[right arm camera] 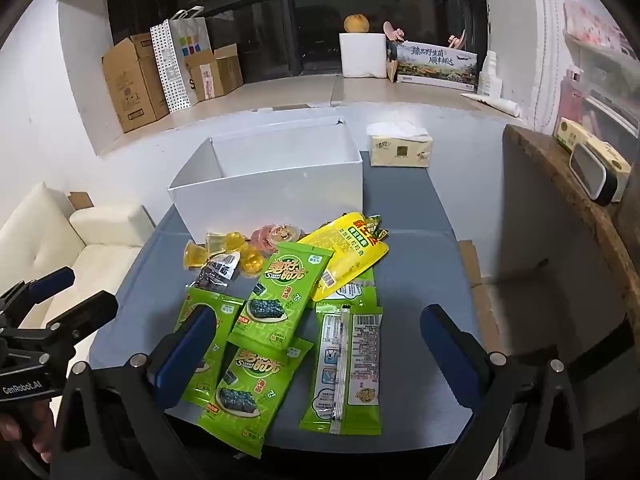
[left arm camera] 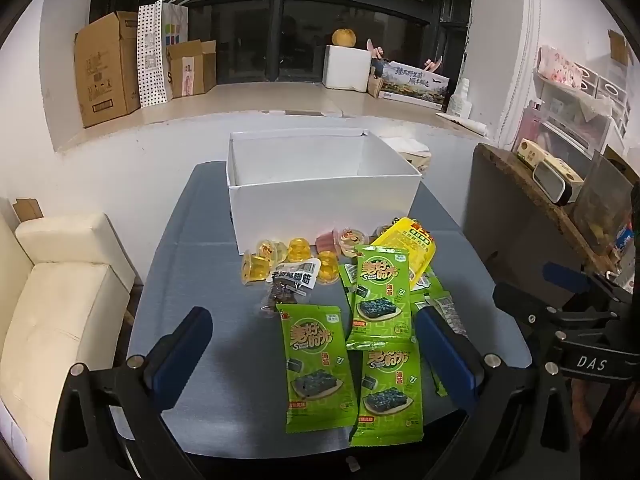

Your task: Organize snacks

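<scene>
The snacks lie in a loose heap on the grey bench [left arm camera: 192, 280], none of them boxed yet. From my left view, three green seaweed packets [left arm camera: 316, 364] fan out face-up toward six o'clock, overlapping one another. A yellow packet [left arm camera: 408, 248] rests tilted on the pile at about one o'clock of them. Small jelly cups [left arm camera: 298, 250], yellow and a few pink, cluster at twelve o'clock, just in front of the white box [left arm camera: 324, 196]. A clear pouch of dark snack [left arm camera: 290, 284] sits between the cups and the packets. In my right view one more green packet [right arm camera: 348, 364] lies label-side down at five o'clock of the pile.

The box stands open and looks empty at the far end of the bench, so I judge it is where everything goes. A tissue pack [right arm camera: 399, 148] sits at its two o'clock, apart from the snacks.

My left hand-held gripper [left arm camera: 316, 344] hovers released, fingers spread either side of the nearest seaweed packets, tilted down at them. My right hand-held gripper [right arm camera: 316, 352] is likewise released and empty over the pile. I read both as poised for a first pick; flat, slippery packets will need an edge grip.
</scene>
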### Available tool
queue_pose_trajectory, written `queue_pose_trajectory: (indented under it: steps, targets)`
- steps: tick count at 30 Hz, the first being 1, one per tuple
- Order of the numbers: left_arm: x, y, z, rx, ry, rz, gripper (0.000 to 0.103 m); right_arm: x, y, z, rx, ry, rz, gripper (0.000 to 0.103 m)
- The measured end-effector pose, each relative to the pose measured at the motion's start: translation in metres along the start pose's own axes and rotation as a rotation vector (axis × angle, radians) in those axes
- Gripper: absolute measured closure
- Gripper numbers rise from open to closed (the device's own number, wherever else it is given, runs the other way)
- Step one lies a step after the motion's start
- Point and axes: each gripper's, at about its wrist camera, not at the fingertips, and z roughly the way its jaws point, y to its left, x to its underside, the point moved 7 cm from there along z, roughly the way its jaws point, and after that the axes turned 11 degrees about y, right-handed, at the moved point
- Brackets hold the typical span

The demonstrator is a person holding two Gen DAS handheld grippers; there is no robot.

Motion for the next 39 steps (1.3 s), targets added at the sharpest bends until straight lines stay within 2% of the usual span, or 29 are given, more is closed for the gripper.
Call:
queue_pose_trajectory:
  steps: [12, 16, 39]
  targets:
    - [0.011, -0.004, 0.006, 0.001, -0.005, -0.019, 0.000, 0.000, 0.010, 0.002, 0.013, -0.005, -0.014, 0.000]
    - [0.004, 0.001, 0.006, 0.009, 0.029, -0.019, 0.000, 0.000, 0.011, 0.003, 0.015, 0.000, -0.017, 0.000]
    - [0.006, 0.003, 0.006, 0.008, 0.038, -0.020, 0.000, 0.002, 0.013, 0.008, 0.021, 0.017, -0.023, 0.000]
